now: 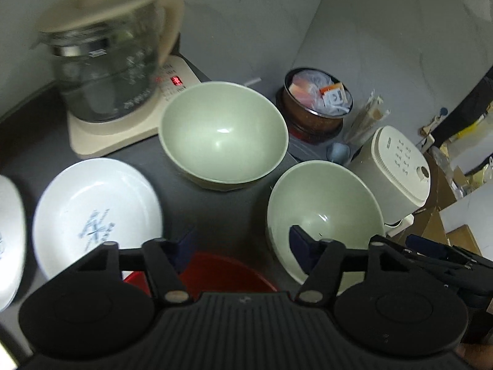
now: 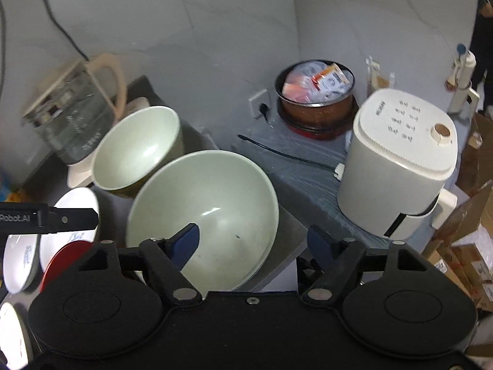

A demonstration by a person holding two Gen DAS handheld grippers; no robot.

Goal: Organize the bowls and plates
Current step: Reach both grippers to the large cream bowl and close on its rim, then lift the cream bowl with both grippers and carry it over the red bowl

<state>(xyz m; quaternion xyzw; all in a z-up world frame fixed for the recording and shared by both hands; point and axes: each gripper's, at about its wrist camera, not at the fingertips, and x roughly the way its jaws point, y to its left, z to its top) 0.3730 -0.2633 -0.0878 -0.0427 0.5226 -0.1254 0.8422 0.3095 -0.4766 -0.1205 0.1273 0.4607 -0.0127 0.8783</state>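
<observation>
Left hand-held gripper point(image 1: 238, 242) nearest the lens, spread wide, nothing between the blue pads; held above the red bowl point(image 1: 228, 273), whose rim shows just under the fingers. Right-side pad of this gripper overlapping the near green bowl point(image 1: 323, 212) in view — contact not determinable. Far green bowl point(image 1: 223, 134) upright further back on the dark tabletop point(image 1: 215, 212), apart from the near one. White plate point(image 1: 95, 212) with a blue motif to the left, a second white dish point(image 1: 9, 240) cut off at the left edge. Glass kettle point(image 1: 107, 58) on its cream base behind, blurred. Brown pot point(image 1: 317, 104) filled with packets at the back right; white appliance point(image 1: 397, 169) just beside the near green bowl.

Right hand-held gripper point(image 2: 252, 242) also wide, empty. Left pad over the inside of the near green bowl point(image 2: 203, 212), right pad outside the rim — rim lies between the two pads, no closure on it. Near bowl tilted toward the lens at the tabletop edge; far green bowl point(image 2: 138, 148) behind it, touching or nearly so, cannot tell. Red bowl point(image 2: 66, 257) and white plates point(image 2: 21, 252) at lower left, under the other gripper's black finger. White appliance point(image 2: 397, 163) and brown pot point(image 2: 317, 98) on the lighter surface to the right.
</observation>
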